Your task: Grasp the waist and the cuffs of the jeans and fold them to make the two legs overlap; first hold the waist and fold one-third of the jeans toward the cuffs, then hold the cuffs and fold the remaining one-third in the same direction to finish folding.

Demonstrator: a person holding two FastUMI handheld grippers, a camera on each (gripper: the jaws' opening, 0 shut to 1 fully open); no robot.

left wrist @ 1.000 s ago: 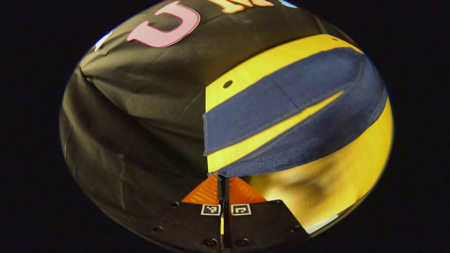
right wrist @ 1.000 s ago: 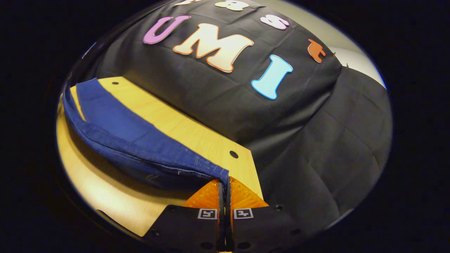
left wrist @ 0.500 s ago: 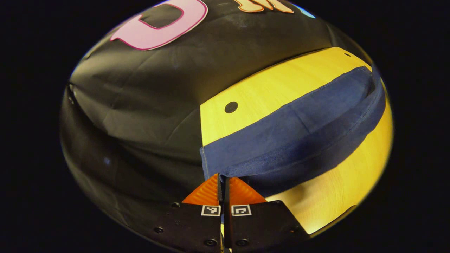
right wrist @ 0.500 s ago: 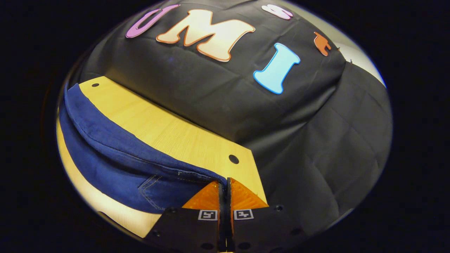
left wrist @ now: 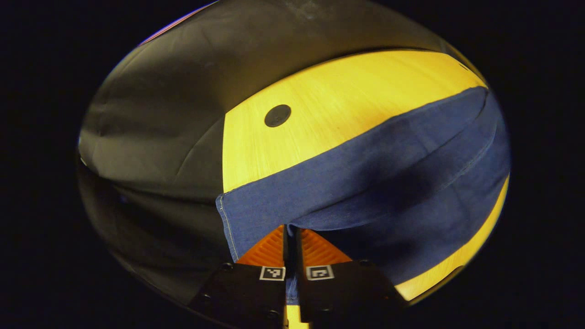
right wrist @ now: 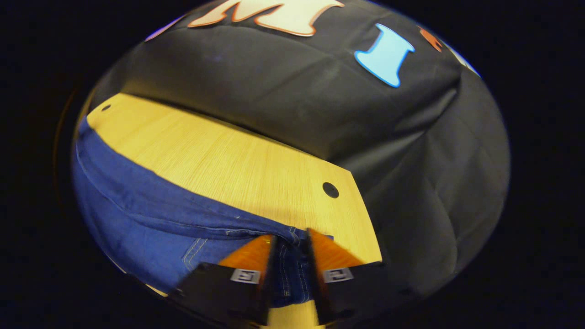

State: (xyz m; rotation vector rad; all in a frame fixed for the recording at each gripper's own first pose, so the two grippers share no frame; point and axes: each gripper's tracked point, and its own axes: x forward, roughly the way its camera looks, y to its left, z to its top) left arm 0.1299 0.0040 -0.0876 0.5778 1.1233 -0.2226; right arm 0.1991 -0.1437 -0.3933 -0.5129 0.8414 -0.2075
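Looking along the left gripper [left wrist: 290, 233], saw the black cloth wall [left wrist: 151, 114] on the left, then the wooden table [left wrist: 343, 100] with a round hole [left wrist: 277, 115] near its left edge. Found the jeans [left wrist: 365, 173] spread from the fingertips off to the right across the near part of the table, doubled over, one layer on another, with a stitched hem reaching just past the table's left edge. Had those fingers nearly together, with only a thin slit between them and a fold of denim pinched in it. Further right, in the right gripper view, found the right gripper [right wrist: 290, 240] with its fingers clearly parted and a stitched band of the jeans lying in the gap; could not tell whether either finger touched it, as that part was blurred. Saw the rest of the jeans run off to the left along the near side of the table, bare wood beyond, a second hole [right wrist: 330, 189] by the right corner, and the cloth wall behind and to the right.
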